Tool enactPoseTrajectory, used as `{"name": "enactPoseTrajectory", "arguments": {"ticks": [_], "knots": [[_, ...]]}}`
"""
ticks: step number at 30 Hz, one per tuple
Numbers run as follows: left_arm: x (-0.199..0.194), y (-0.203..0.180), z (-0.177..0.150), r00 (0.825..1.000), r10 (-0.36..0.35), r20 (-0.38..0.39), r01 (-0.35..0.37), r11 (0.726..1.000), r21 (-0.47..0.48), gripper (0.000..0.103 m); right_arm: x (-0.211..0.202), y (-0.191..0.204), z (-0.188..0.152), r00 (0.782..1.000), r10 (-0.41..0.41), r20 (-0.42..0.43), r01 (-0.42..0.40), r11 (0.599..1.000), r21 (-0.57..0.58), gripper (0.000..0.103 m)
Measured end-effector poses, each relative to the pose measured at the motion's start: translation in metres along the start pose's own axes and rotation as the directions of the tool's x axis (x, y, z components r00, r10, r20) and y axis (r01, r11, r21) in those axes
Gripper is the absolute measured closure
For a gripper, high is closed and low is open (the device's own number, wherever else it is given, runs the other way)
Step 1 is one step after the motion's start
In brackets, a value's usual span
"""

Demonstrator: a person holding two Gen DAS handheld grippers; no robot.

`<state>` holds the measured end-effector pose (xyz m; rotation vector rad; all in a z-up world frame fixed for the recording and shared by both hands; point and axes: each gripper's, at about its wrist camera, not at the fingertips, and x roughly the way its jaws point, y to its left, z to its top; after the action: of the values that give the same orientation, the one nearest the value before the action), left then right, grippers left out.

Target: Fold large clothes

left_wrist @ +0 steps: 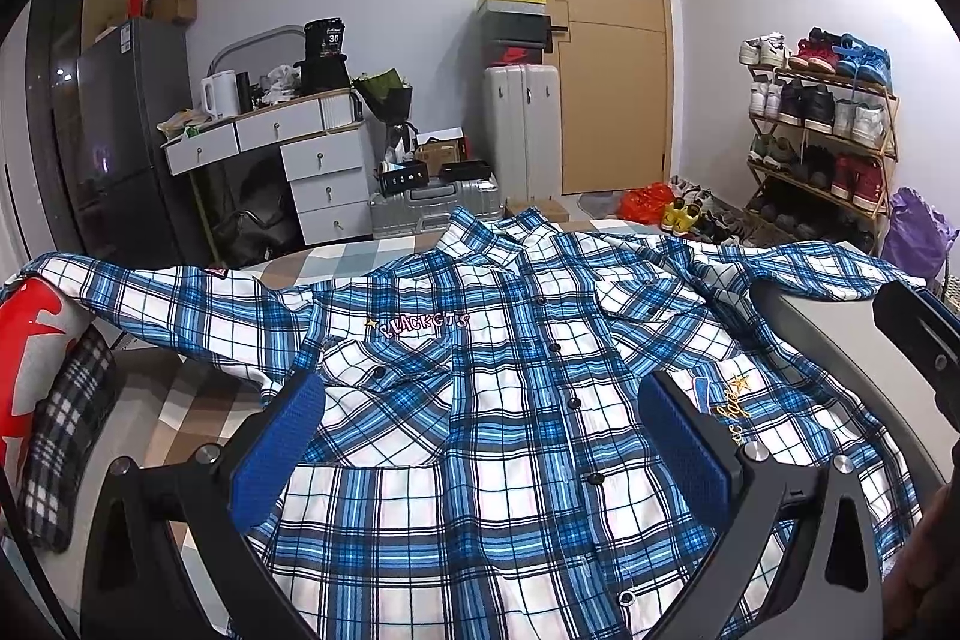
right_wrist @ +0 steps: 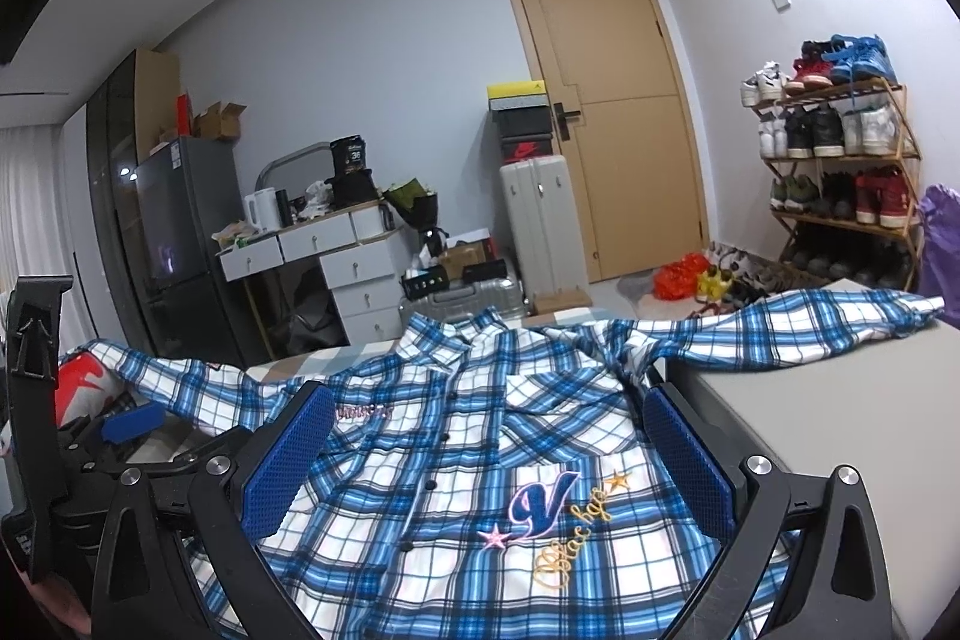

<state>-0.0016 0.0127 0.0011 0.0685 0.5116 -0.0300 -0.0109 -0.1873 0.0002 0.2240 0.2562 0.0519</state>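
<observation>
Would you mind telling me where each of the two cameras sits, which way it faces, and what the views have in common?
Left wrist: on the left gripper, above the plaid shirt, facing the door; its own open blue pads frame the shirt front, and the right gripper shows at the right edge.
Right wrist: on the right gripper, over the shirt's embroidered V, facing the same way; the left gripper shows at left.
Shared: shirt, door, white suitcase, shoe rack.

Dim, even indoor light; sharp focus, strong fisheye bending, black corners.
</observation>
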Motion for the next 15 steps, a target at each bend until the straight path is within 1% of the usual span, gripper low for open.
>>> {"name": "enactPoseTrajectory", "arguments": {"ticks": [11, 15], "knots": [[0.0011, -0.0002, -0.0007, 1.0, 0.004, 0.0, -0.004, 1.0, -0.002, 0.001, 0.0006, 0.0034, -0.0011, 1.0, 0.001, -0.001, -0.001, 1.0, -0.016, 0.0], [0.0035, 0.0003, -0.0015, 1.0, -0.018, -0.02, 0.018, 1.0, -0.007, 0.001, 0.0006, 0.0035, -0.0015, 1.0, 0.0, 0.0, 0.0, 1.0, -0.018, 0.0]]}}
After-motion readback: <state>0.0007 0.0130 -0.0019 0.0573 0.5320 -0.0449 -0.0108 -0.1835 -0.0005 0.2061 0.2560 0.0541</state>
